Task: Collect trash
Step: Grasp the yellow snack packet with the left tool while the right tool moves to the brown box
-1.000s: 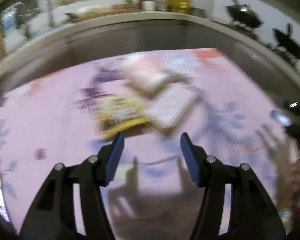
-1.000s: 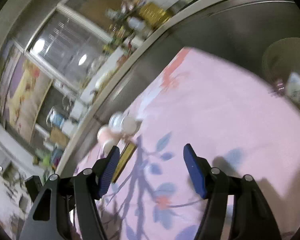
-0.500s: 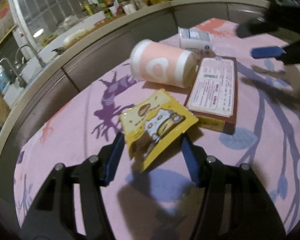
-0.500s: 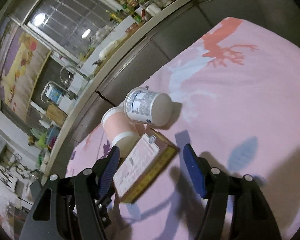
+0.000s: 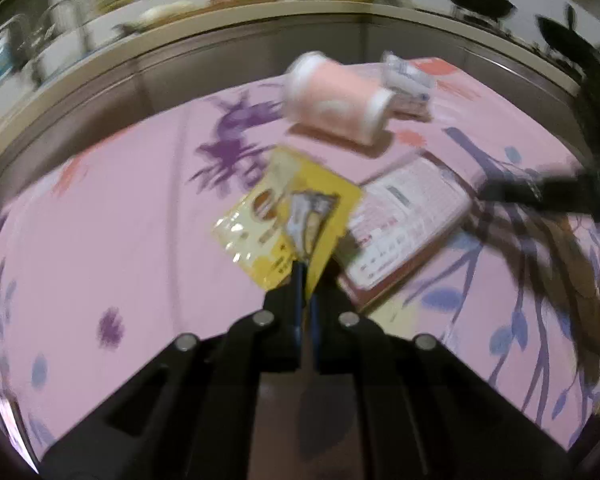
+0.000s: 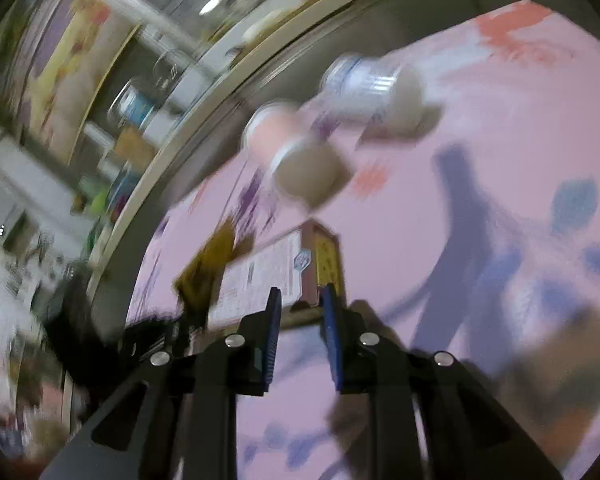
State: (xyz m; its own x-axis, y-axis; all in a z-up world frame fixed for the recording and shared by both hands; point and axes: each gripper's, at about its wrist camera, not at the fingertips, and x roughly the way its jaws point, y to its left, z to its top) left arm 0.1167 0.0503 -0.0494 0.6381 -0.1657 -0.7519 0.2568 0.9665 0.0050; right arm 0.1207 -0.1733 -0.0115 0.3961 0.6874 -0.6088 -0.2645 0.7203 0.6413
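Note:
My left gripper [image 5: 306, 280] is shut on the near corner of a yellow snack wrapper [image 5: 280, 220], which stands up off the pink cloth [image 5: 120, 220]. Right of it lies a flat printed box [image 5: 404, 232]. In the right wrist view my right gripper [image 6: 300, 306] has its jaws closing on the near corner of that flat box [image 6: 260, 280], and the blue pads touch both sides of the corner. Behind lie a pink paper cup [image 5: 336, 104] and a white tub [image 6: 376, 88], both on their sides. The wrapper [image 6: 208, 268] looks dark from this side.
A grey counter front and its pale edge [image 5: 260, 20] curve round the far side of the cloth. Bottles, pots and pans crowd the worktop beyond. A sink and shelves show at the left in the right wrist view. Both views are blurred by motion.
Both grippers went from wide open to closed. The left one closed on the yellow wrapper's corner and lifted it. The right one swung in low to the box and narrowed on its corner.

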